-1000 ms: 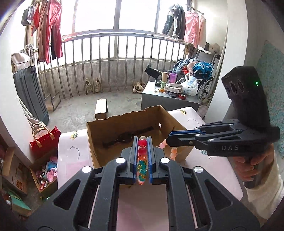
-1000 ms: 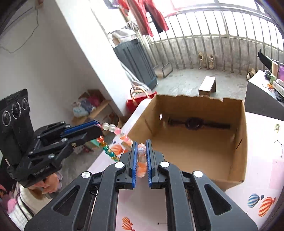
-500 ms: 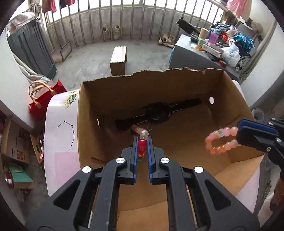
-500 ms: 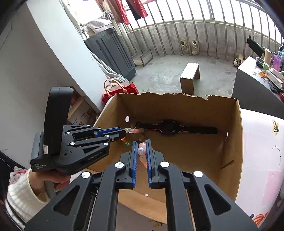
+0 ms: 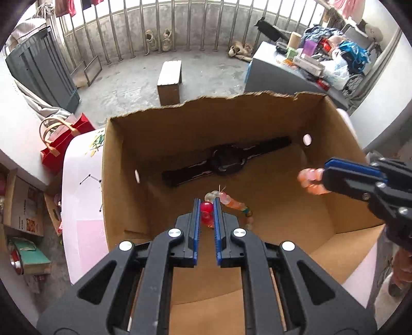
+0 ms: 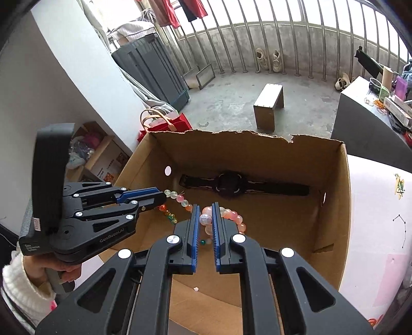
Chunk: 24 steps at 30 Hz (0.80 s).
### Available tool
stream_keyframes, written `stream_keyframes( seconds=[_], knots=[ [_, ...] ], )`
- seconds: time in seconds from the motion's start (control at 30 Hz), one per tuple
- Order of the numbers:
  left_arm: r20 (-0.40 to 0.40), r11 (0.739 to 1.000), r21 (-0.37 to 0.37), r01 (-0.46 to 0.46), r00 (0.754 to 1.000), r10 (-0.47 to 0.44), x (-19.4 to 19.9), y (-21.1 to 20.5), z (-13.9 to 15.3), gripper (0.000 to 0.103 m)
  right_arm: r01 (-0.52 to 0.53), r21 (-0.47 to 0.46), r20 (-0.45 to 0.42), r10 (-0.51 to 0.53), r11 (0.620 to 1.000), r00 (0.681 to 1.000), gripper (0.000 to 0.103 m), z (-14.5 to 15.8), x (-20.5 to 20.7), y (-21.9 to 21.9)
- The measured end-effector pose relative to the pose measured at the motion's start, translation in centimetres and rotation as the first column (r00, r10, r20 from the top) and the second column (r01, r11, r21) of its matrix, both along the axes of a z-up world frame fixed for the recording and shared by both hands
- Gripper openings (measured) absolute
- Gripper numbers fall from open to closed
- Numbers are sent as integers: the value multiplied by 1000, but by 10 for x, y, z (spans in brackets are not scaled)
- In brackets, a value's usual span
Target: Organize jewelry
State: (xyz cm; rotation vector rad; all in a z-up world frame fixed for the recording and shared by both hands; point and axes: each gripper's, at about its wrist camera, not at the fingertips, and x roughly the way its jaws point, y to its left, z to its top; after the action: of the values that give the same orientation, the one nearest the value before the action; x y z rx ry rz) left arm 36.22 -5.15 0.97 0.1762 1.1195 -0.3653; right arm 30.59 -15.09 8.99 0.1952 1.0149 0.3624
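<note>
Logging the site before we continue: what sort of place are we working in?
Most likely an enclosed home balcony used for laundry and storage: a metal railing along a low concrete wall, clothes hung above it, shoes on the bare floor.

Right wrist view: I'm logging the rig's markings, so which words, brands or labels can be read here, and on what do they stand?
"GenRobot.AI": raised letters on the body of the black left gripper.
"Data Acquisition System": small white print on that gripper's lower corner, only just legible.
Print on the brown cardboard carton by the wall: too small to read.
Torn-edged open cardboard box and black wristwatch: no readable text.
</note>
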Motion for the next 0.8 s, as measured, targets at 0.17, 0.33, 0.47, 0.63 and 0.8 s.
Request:
stream_keyframes(
  seconds=[0.17,0.33,0.47,0.63,0.8],
  knots=[
    [73,980,196,-22,997,8,2,-16,-16,9,-30,-11,-62,29,999,998,10,-16,14,13],
    [131,961,277,-20,991,-17,1,-27,-9,30,-87,-80,-137,75,993,988,10,-34,30,36],
    [188,967,254,-27,982,-22,-8,-18,4,30,-106,-156,-173,78,982,982,10,-42,45,52],
    [228,977,214,-14,973,-36,-26,-5,20,30,-92,-77,-269,68,993,961,10,-53,62,54],
    [266,978,210,11,961,-68,-46,-1,25,30,-53,-242,-256,-11,969,967,10,-62,73,55]
  ],
)
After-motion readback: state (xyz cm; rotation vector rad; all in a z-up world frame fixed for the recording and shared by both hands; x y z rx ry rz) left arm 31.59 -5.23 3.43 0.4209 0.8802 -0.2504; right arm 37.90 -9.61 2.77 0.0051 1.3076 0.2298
